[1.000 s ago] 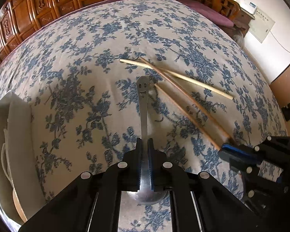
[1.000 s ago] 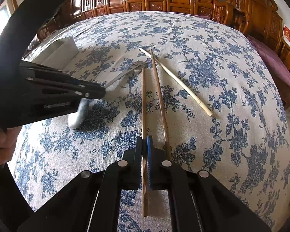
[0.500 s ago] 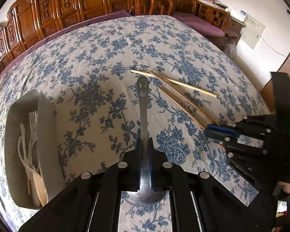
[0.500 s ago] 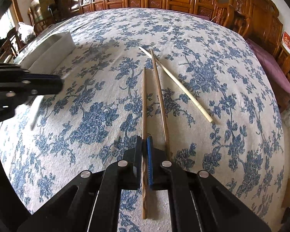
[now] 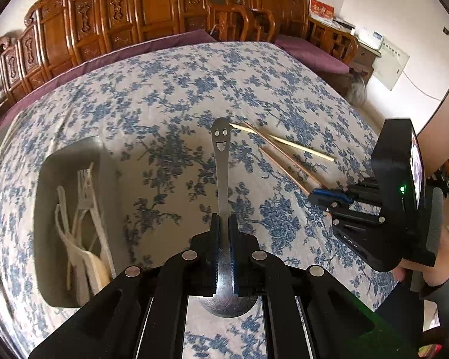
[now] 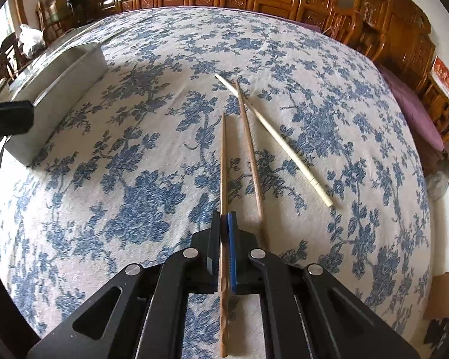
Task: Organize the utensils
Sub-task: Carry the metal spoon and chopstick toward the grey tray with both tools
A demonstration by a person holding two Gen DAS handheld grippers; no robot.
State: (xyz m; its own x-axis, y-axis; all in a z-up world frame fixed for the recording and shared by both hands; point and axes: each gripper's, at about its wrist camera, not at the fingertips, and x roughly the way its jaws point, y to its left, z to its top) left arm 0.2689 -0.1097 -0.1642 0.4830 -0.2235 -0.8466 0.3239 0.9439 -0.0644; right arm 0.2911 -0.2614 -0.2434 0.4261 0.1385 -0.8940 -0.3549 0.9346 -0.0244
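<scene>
While the left gripper clamps one metal spoon at centre frame, the right gripper pinches one brown chopstick. Two more chopsticks lie crossed on the floral tablecloth: one brown, one pale. At left in the left wrist view, one grey tray holds several white utensils, too blurred to count.

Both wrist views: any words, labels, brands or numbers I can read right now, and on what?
No text can be read.
Red plaque on the back wall: gold characters, too blurred.
Red plaque by the carved chairs: too blurred.
White panel on the wall: print too small.
Screen on the right gripper: unreadable.
Spoon in the left gripper: a smiley-face cutout, no lettering.
</scene>
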